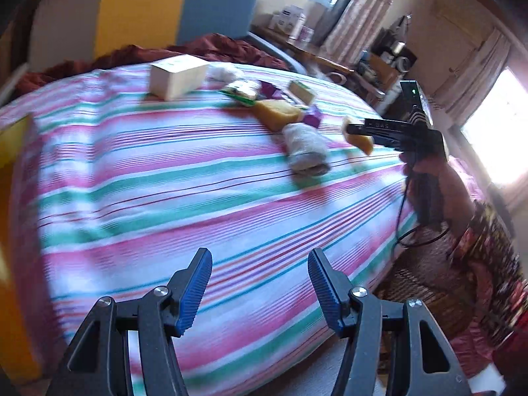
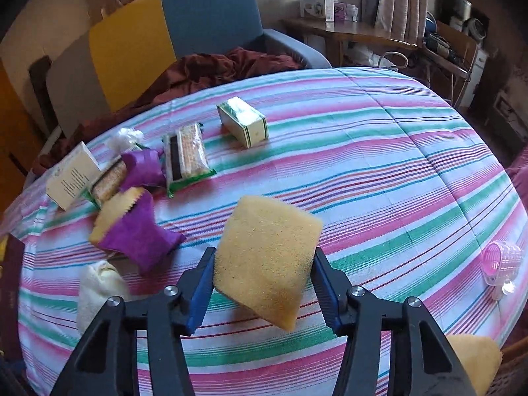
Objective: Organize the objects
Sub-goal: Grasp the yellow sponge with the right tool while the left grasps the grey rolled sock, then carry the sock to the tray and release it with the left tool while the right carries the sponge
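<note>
My right gripper [image 2: 262, 260] is shut on a yellow sponge [image 2: 267, 257] and holds it above the striped bedspread [image 2: 379, 165]. In the left wrist view the right gripper [image 1: 354, 132] holds that sponge [image 1: 359, 142] at the bed's right side. My left gripper [image 1: 260, 270] is open and empty over the near part of the bedspread [image 1: 165, 181]. A cluster lies on the bed: a second yellow sponge [image 2: 114, 211], purple packets [image 2: 142, 234], wrapped biscuit packs [image 2: 186, 158], a green-white box [image 2: 244, 125], a white box [image 2: 71, 175] and a rolled cloth [image 1: 305, 153].
A pink plastic cup [image 2: 501, 260] lies on its side at the bed's right edge. A blue and yellow armchair [image 2: 184, 26] with a dark red blanket [image 2: 204, 69] stands behind the bed. A wooden table [image 2: 346, 31] with boxes stands at the back right. Another yellow sponge [image 2: 475, 359] shows at the bottom right.
</note>
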The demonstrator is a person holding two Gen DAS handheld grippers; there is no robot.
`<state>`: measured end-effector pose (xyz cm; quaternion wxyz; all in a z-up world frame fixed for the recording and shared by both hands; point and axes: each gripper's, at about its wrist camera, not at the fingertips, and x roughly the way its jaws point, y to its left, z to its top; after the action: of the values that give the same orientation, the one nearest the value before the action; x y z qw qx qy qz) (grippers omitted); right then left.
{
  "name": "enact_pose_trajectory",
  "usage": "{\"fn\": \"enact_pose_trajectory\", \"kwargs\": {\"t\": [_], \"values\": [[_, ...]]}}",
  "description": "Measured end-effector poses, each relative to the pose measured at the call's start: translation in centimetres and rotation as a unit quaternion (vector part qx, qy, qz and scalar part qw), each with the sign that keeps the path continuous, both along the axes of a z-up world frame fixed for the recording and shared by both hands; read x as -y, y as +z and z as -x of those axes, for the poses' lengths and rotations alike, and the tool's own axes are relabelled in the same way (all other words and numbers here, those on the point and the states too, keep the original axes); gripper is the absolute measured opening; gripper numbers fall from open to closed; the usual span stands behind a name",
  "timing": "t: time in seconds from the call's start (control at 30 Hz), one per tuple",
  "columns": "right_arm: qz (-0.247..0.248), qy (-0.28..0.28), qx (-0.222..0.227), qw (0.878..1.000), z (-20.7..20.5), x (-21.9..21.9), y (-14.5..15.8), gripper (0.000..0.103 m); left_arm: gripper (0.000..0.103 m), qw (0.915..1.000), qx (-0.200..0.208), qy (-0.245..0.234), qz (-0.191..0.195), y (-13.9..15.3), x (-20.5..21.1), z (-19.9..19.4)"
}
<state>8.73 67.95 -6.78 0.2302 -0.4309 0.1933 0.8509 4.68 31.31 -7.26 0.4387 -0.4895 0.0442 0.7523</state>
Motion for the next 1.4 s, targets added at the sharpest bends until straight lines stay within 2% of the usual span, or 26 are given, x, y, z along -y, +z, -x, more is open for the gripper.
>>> {"fn": "enact_pose_trajectory", "kwargs": {"t": [0.1, 0.33, 0.47, 0.83, 0.9, 1.03, 1.4], "values": [[0.011, -0.009, -0.011, 1.000, -0.4, -0.3, 0.5, 0.056, 0.061, 0.9997, 0.018, -0.018, -0.003, -0.5, -2.7, 0.5], [0.019, -0.013, -0.012, 1.000, -0.3, -0.8, 0.4, 0.056, 0.061, 0.9993, -0.003, -0.037, -0.006, 0.0, -9.0, 1.6], [0.012, -0.011, -0.010, 1.000, -0.2, -0.7, 0.5, 0.056, 0.061, 0.9995, -0.014, -0.027, -0.002, 0.0, -11.8, 2.6], [0.009, -0.008, -0.016, 1.000, -0.1, -0.6, 0.7, 0.056, 0.061, 0.9988, -0.016, -0.031, 0.034, -3.3, -17.5, 4.1], [0.005, -0.005, -0.015, 1.000, 0.0, -0.5, 0.7, 0.056, 0.057, 0.9982, -0.038, -0.034, 0.032, -3.7, -17.6, 3.9], [0.002, 0.000, -0.015, 1.000, 0.2, -0.3, 0.7, 0.056, 0.053, 0.9923, -0.101, -0.068, 0.024, -4.1, -16.6, 2.4], [-0.008, 0.004, -0.026, 1.000, 0.1, 0.3, 1.1, 0.056, 0.051, 0.9932, -0.115, -0.019, 0.000, -3.8, -11.2, 1.8]]}}
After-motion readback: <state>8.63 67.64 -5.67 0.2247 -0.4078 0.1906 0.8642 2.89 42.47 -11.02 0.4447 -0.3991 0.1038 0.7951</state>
